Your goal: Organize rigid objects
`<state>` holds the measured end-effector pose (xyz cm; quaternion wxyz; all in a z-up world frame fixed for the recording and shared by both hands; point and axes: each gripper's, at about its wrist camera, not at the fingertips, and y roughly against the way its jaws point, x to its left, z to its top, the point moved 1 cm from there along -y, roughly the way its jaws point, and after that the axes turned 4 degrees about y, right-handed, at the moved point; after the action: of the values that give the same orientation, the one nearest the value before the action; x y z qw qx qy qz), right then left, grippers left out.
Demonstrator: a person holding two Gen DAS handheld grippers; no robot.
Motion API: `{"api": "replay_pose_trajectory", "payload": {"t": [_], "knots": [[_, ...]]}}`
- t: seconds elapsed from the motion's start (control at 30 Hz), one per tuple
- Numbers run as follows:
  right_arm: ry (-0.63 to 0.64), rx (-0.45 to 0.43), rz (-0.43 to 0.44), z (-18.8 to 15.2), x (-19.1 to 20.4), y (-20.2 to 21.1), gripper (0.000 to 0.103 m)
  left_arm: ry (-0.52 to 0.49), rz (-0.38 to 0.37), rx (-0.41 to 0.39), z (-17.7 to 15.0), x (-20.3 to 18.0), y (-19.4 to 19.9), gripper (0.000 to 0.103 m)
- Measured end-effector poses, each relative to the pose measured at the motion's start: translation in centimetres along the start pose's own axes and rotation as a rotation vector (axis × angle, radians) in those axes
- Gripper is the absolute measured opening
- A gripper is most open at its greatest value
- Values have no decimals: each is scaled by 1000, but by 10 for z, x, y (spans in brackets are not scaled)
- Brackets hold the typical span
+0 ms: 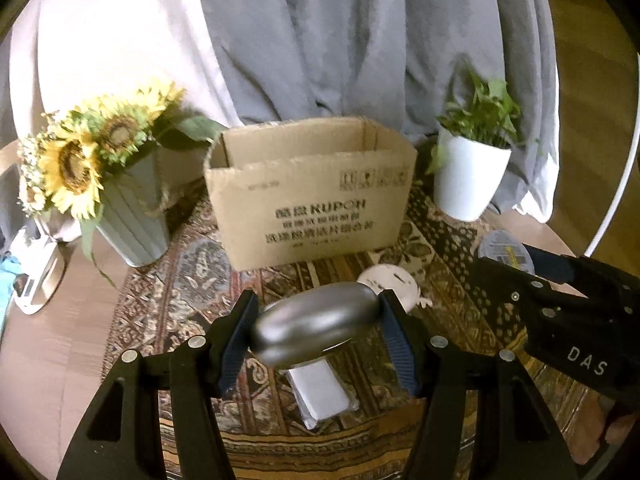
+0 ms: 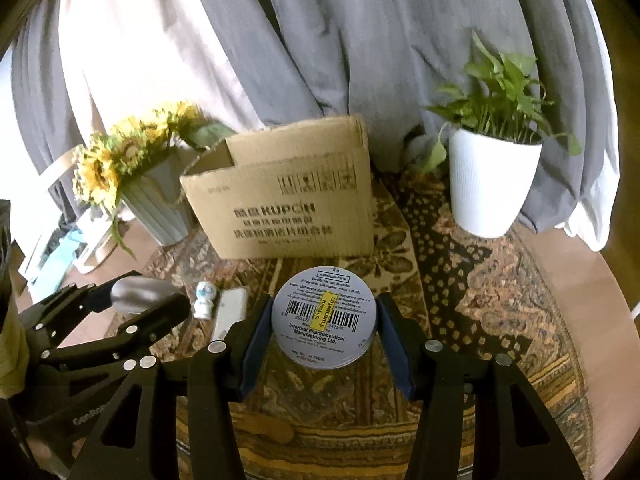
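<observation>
The cardboard box (image 1: 310, 192) is standing open-topped at the middle of the patterned cloth (image 1: 452, 240) covering the surface, and everything else is sitting in relation to it. To the left of the box, sunflowers (image 1: 76, 160) are leaning out of a ribbed grey vase (image 1: 136, 220) – the vase is standing just beside the box's left wall. In front of the box and slightly left, the left claw (image 1: 316, 328) is gripping a smooth grey metallic oval object (image 1: 316, 330) between its blue pads, lifted above the cloth. Under that object, also in front of the box, a flat white packet (image 1: 322, 394) is lying on the cloth, and a small white figurine (image 2: 205, 300) is lying just beside it. Directly in front of the box in the right wrist view, the right claw (image 2: 325, 330) is clamping a round tin (image 2: 325, 322) with its barcode label facing the camera – the tin is being held clear of the cloth, near the box's front wall. To the right of the box, a leafy green plant (image 2: 500, 92) is growing in a white pot (image 2: 488, 188), standing well apart from the box. Grey curtains (image 2: 360, 40) are hanging behind the box.
</observation>
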<state>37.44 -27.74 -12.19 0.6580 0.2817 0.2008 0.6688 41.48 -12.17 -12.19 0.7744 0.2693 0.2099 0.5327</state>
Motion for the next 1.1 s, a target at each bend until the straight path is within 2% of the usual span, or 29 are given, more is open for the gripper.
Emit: {"api": "replay_pose_trajectory", "payload": {"t": [0.63, 1.1], "knots": [[37, -116, 12, 51, 12, 19, 53, 34, 61, -121, 49, 14, 24, 61], [72, -178, 44, 92, 21, 14, 53, 44, 85, -177, 87, 29, 21, 61]]}}
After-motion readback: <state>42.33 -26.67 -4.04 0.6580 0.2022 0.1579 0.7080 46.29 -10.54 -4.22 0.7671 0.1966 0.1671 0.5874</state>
